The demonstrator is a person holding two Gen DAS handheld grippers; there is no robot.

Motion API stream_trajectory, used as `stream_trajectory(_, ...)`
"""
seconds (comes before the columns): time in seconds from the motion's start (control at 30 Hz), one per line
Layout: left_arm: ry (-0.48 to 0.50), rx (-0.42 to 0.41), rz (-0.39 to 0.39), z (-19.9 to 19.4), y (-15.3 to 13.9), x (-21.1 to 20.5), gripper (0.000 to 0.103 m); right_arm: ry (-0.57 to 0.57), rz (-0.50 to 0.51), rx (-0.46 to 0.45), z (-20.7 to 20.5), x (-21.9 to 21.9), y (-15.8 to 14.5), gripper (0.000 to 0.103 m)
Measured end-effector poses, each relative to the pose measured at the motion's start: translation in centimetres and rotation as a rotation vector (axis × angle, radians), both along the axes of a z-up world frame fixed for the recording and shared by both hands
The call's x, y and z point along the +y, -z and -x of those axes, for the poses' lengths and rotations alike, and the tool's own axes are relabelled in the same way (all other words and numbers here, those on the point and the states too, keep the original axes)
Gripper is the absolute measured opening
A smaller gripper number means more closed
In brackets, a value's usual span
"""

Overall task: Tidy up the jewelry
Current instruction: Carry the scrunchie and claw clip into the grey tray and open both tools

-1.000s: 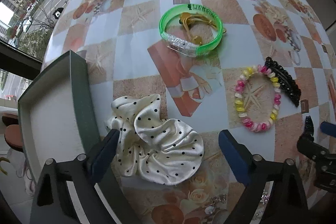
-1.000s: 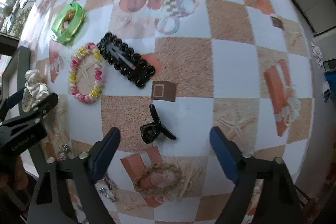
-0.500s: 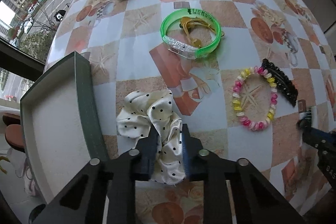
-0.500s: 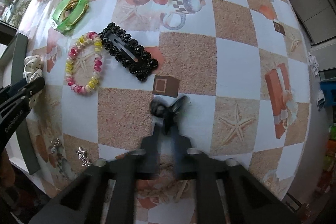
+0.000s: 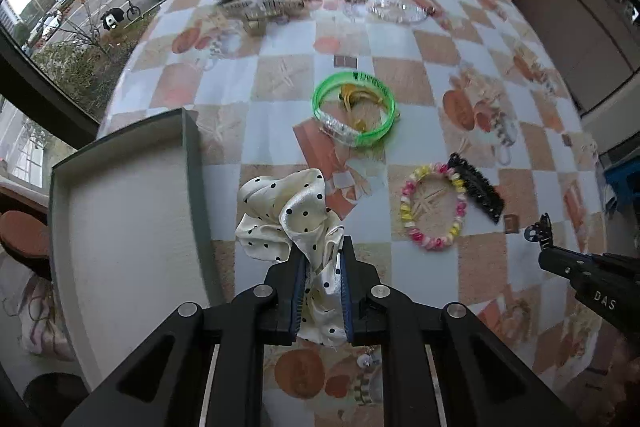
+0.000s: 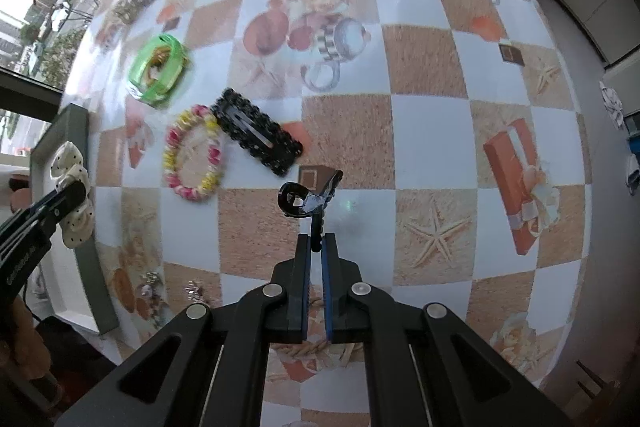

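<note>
Left gripper (image 5: 322, 269): jaws have just closed, pinching a cream, black-dotted satin scrunchie (image 5: 290, 217), bunched above the counter (image 5: 404, 39) beside the tray (image 5: 120, 227). Right gripper (image 6: 315, 247): jaws pressed on a small black claw clip (image 6: 306, 201).

You see a cream scrunchie (image 5: 288, 215) with black polka dots, a neon green bangle (image 5: 354, 109), a pink-and-yellow bead bracelet (image 5: 434, 213) (some white too), a black clip (image 6: 306, 199), and a peach-and-white checked tablecloth (image 6: 424, 147).
</note>
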State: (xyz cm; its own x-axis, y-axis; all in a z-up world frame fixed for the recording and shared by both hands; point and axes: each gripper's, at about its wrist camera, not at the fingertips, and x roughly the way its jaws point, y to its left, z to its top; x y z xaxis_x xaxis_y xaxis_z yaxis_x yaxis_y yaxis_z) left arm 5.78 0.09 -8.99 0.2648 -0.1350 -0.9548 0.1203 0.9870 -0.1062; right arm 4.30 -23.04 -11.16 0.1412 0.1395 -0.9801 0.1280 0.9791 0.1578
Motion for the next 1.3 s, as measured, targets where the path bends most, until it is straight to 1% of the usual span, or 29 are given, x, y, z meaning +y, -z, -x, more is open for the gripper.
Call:
stream_trajectory(0.17,-0.047,-0.039,0.030,0.2,-2.0,2.3,0.020,-0.019,-0.023,-0.031,-0.2,1.1,-2.0,0.006)
stream_trajectory(0.3,-0.092,-0.064,0.036,0.7,-3.4,4.5,0.020,-0.057,-0.034,-0.066,-0.2,3.4,-2.8,0.006)
stream_trajectory(0.5,-0.180,-0.106,0.047,1.3,-5.4,9.3,0.020,-0.146,-0.061,-0.116,-1.2,8.8,-4.8,0.006)
stream_trajectory(0.63,-0.248,-0.122,0.037,1.8,-5.8,13.1,0.020,-0.222,-0.088,-0.138,-2.5,13.5,-5.6,0.006)
stream_trajectory(0.8,-0.320,-0.124,0.008,2.0,-5.0,17.8,0.020,-0.326,-0.118,-0.148,-4.3,19.7,-5.6,0.006)
stream_trajectory(0.93,-0.349,-0.128,0.002,1.0,-3.6,20.8,0.020,-0.397,-0.136,-0.157,-5.9,24.7,-5.1,0.006)
stream_trajectory(1.0,-0.353,-0.122,-0.005,0.2,-2.6,21.7,0.020,-0.427,-0.139,-0.155,-6.9,27.1,-4.5,0.006)
stream_trajectory(1.13,-0.359,-0.101,-0.017,-1.9,-0.1,22.9,0.020,-0.451,-0.146,-0.136,-8.6,30.4,-2.6,0.005)
stream_trajectory(1.3,-0.349,-0.077,-0.036,-4.1,2.8,22.8,0.020,-0.446,-0.155,-0.104,-10.6,32.4,-0.2,0.005)
